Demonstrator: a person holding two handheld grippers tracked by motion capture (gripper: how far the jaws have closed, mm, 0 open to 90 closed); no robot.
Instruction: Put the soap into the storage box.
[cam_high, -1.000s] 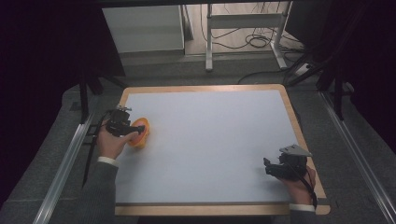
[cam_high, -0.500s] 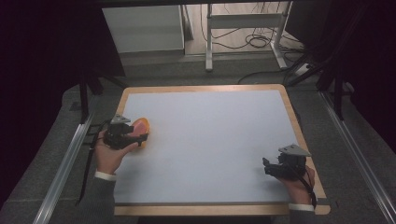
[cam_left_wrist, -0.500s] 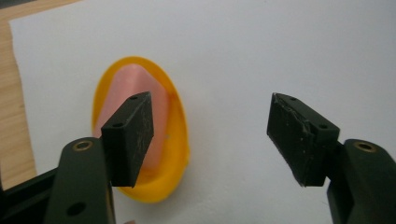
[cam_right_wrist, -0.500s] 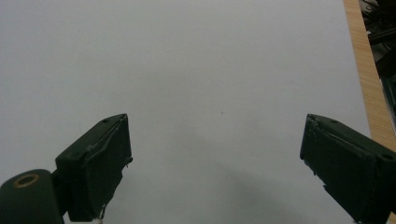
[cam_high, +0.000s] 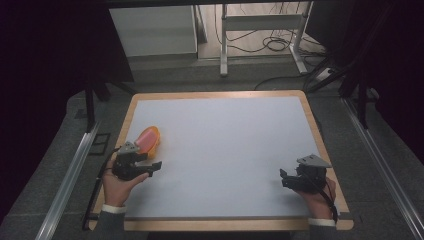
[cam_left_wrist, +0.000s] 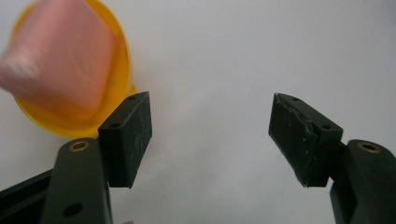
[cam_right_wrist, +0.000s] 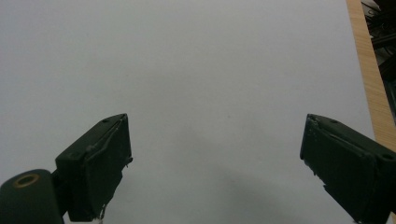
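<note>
A yellow-orange dish (cam_high: 155, 141) with a pink block (cam_high: 145, 137) in it lies on the white board (cam_high: 225, 145) near its left edge. My left gripper (cam_high: 153, 169) sits just on the near side of the dish, apart from it. Its jaws have just been opening and stand wide, with bare board between them. In the left gripper view the dish (cam_left_wrist: 122, 70) and the pink block (cam_left_wrist: 65, 60) lie beyond the left fingertip (cam_left_wrist: 135, 116), outside the gap of the left gripper (cam_left_wrist: 210, 109). My right gripper (cam_high: 284, 179) rests open at the near right of the board; its jaws (cam_right_wrist: 215, 126) frame bare white surface.
A wooden rim (cam_high: 321, 140) frames the board. Metal rails (cam_high: 70, 175) run along both sides of the table. Beyond the far edge stand a white cabinet (cam_high: 152, 30) and a metal frame with cables (cam_high: 265, 40) on the floor.
My left gripper has drawn back toward the person and a little lower, leaving the dish lying on the board behind it. The right gripper has not moved.
</note>
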